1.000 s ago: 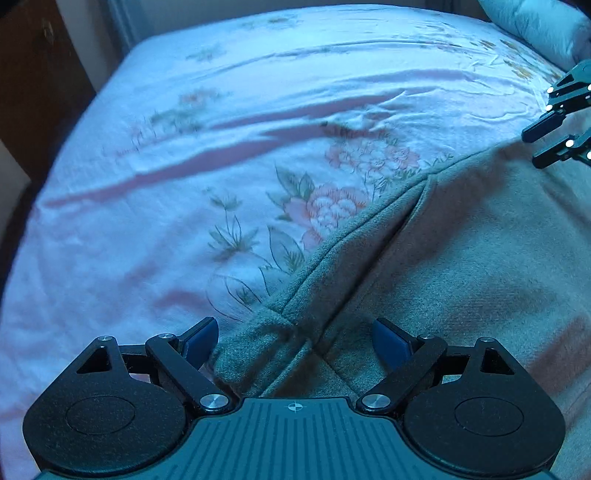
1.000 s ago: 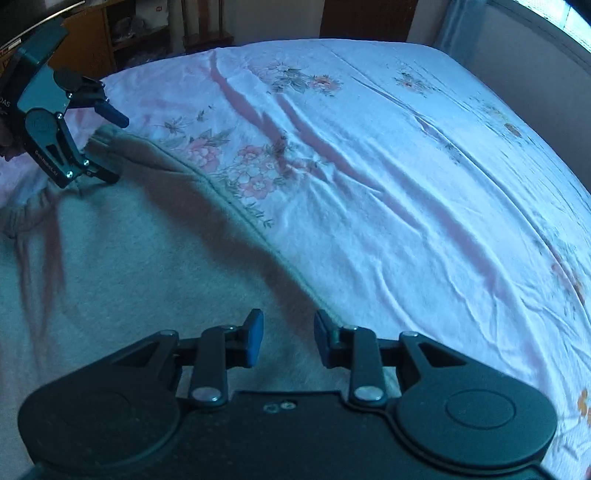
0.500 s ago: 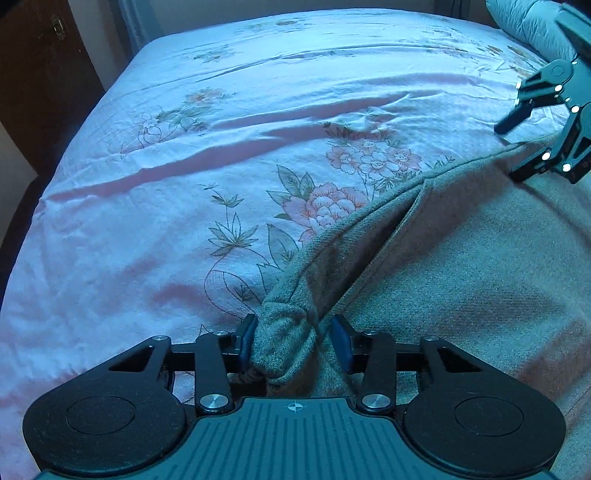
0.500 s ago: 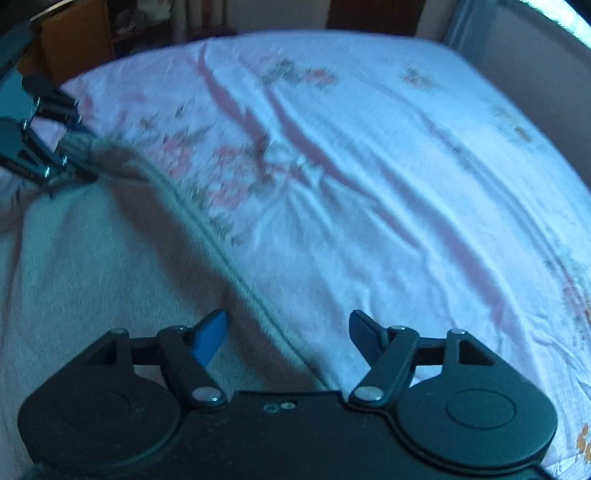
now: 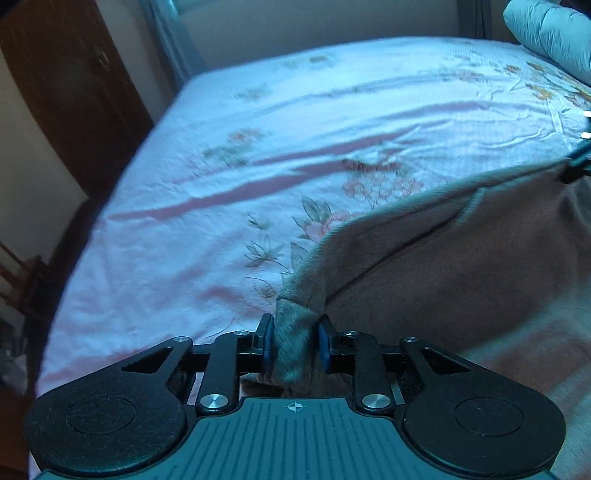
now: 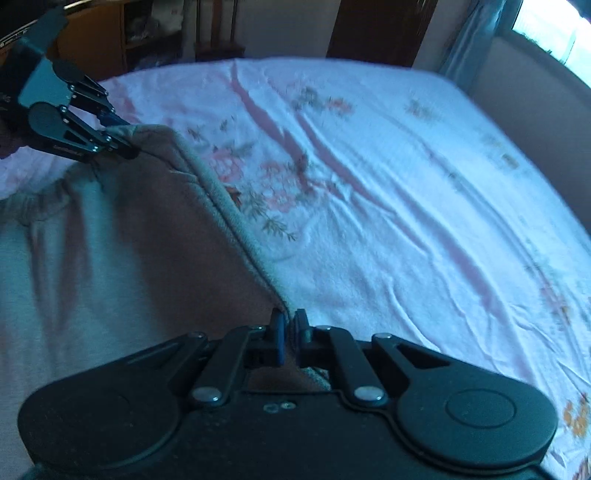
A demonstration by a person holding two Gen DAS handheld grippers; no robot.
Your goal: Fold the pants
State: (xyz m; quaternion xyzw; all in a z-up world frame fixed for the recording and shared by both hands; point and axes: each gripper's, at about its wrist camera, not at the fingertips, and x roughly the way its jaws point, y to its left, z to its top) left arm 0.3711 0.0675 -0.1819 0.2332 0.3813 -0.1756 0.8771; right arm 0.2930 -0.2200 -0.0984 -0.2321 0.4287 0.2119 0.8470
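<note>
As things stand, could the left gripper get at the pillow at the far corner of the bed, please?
Probably not: the left gripper is closing on a bunched corner of the pants, and the pillow lies far across the bedsheet.

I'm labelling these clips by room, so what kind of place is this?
Most likely a bedroom: a wide bed with a flowered sheet, a pillow at one end, and a wooden cupboard behind. Grey pants lie on the bed.

Dim bluish light, motion blur, fisheye bending
</note>
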